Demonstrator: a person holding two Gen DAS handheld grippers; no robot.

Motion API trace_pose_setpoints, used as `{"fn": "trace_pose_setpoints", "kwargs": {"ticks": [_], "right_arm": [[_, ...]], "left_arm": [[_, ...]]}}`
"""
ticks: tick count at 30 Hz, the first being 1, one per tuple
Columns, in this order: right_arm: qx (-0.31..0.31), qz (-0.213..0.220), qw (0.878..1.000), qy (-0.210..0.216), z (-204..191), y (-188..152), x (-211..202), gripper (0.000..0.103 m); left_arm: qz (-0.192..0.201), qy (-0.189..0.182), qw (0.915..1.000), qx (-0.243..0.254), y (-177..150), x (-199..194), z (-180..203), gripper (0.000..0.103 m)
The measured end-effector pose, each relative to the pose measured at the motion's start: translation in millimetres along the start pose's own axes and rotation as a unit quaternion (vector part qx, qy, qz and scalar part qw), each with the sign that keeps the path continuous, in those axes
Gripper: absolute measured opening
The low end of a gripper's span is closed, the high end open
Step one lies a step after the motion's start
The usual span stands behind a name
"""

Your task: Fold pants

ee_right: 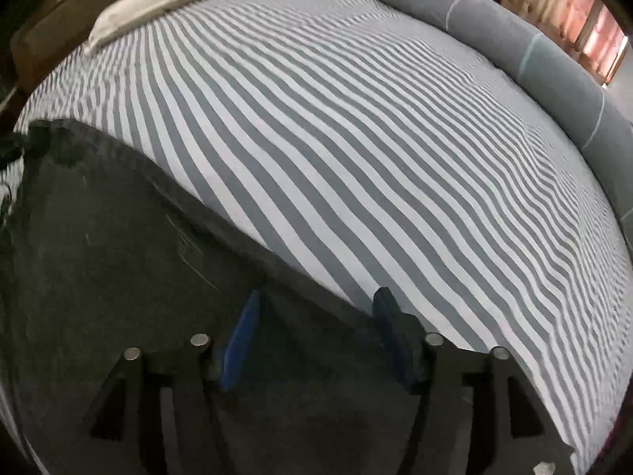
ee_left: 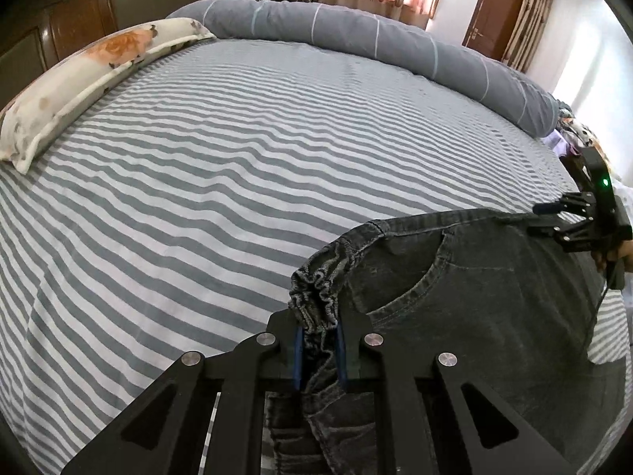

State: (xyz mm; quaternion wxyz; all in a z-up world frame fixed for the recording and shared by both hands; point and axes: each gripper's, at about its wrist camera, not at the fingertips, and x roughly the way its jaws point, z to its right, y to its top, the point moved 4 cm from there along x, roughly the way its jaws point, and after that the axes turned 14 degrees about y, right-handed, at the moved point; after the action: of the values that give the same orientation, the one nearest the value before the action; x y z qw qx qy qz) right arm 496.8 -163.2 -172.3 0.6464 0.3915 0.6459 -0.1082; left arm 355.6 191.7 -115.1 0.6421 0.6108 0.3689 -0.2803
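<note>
Dark grey denim pants (ee_left: 474, 289) lie on the striped bed at the near right, pocket side up. My left gripper (ee_left: 319, 350) is shut on the gathered elastic waistband (ee_left: 316, 297), bunched between the blue pads. My right gripper (ee_left: 554, 217) shows at the far right edge of the pants. In the right wrist view the right gripper (ee_right: 316, 332) is open, its blue pads (ee_right: 241, 336) spread over the far edge of the pants (ee_right: 118, 257). No fabric is pinched between them.
The bed sheet (ee_left: 237, 158) has grey and white stripes. A floral pillow (ee_left: 87, 79) lies at the far left. A rolled grey duvet (ee_left: 356, 31) runs along the far side. A wooden headboard (ee_left: 79, 12) and a door (ee_left: 498, 16) stand behind.
</note>
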Motion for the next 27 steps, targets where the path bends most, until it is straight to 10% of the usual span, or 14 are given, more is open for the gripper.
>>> {"fn": "trace_pose_setpoints", "kwargs": {"ticks": [27], "right_arm": [[0.037,-0.036,0.997,0.063,50.4,-8.4,-11.2,0.043]], "left_arm": [[-0.166,0.090,0.9816,-0.032,18.5,13.1,16.4,0.013]]}}
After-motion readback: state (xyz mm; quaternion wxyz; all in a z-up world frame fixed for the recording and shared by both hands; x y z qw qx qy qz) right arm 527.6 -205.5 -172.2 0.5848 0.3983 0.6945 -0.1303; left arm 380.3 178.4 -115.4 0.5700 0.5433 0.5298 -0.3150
